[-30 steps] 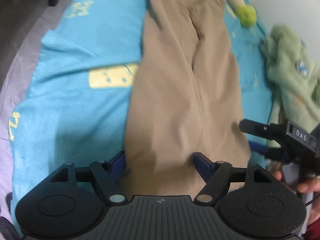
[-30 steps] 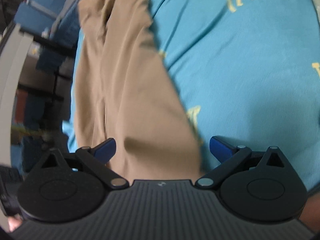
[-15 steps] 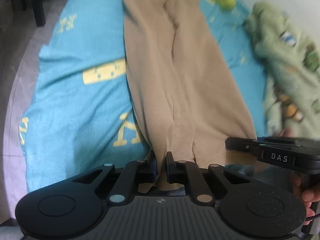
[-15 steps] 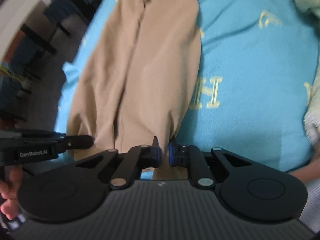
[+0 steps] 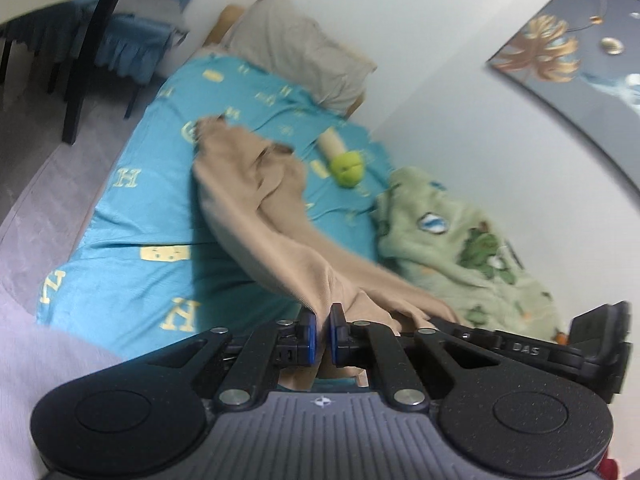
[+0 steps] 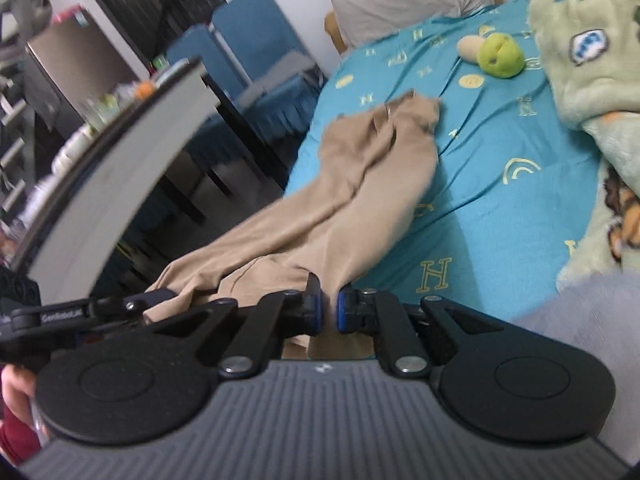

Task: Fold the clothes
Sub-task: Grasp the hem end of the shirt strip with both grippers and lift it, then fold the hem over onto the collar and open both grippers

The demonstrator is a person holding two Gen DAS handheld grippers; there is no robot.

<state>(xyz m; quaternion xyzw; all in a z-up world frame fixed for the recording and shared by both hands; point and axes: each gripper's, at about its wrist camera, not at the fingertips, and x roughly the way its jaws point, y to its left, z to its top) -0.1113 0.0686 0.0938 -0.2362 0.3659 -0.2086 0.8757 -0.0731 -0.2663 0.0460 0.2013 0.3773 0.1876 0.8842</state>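
Trousers (image 5: 256, 216) pinched at near hem by both: left gripper (image 5: 322, 334) and right gripper (image 6: 329, 312) each clamped on tan cloth. Long axis straight ahead, away from both, hem raised, waist end resting far off on blue bedsheet (image 5: 132, 216). Equally near. Only right view: dark table (image 6: 120, 152); only left: wall picture (image 5: 560, 52).
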